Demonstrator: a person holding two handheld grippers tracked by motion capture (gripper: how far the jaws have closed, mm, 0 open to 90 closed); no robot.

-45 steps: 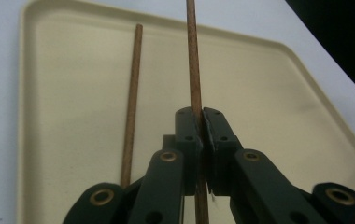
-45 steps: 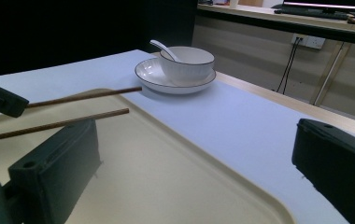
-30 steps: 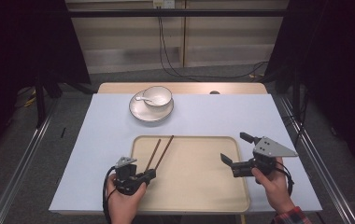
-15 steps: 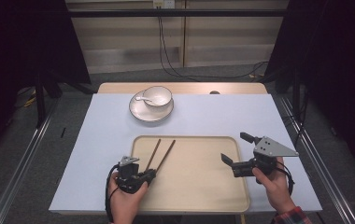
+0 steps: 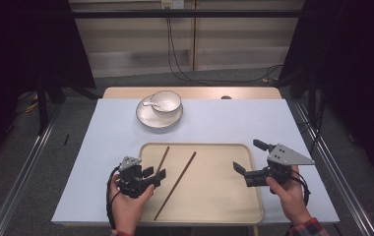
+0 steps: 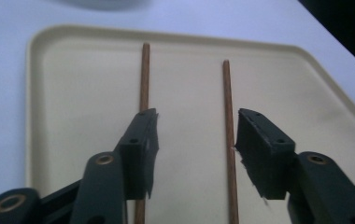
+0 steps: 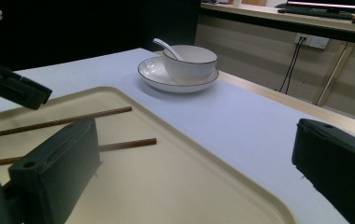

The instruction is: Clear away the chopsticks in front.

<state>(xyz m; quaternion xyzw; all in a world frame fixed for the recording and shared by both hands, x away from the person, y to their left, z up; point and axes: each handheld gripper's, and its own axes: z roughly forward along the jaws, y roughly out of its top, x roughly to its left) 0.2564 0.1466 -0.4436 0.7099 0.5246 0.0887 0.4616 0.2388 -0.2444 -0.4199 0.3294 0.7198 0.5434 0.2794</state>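
Chopsticks lying loose on tray, pickup not yet made

Chopsticks are resting flat on the beige tray (image 5: 224, 206), both free of any grip. I am reading the left chopstick (image 5: 162, 160) as lying near the tray's left rim, partly under my left gripper (image 5: 153, 174), and the right chopstick (image 5: 176, 184) as running slantwise just beside it, the two splaying apart toward the far end. In the left gripper view the left chopstick (image 6: 144, 79) is passing under one finger and the right chopstick (image 6: 228, 121) is sitting just inside the other finger, so neither is being clamped. I am judging the work as barely begun: the grasp and any transfer are all outstanding.

The left gripper is hovering low over the tray's left side, fingers apart, aimed along the sticks. The right gripper (image 5: 251, 160) is waiting at the tray's right edge, fingers spread wide and empty, pointing across toward the left. A bowl (image 5: 166, 102) with a spoon (image 5: 151, 103) is standing on a saucer (image 5: 148, 117) at the far side of the table (image 5: 234, 120), well apart from both grippers.
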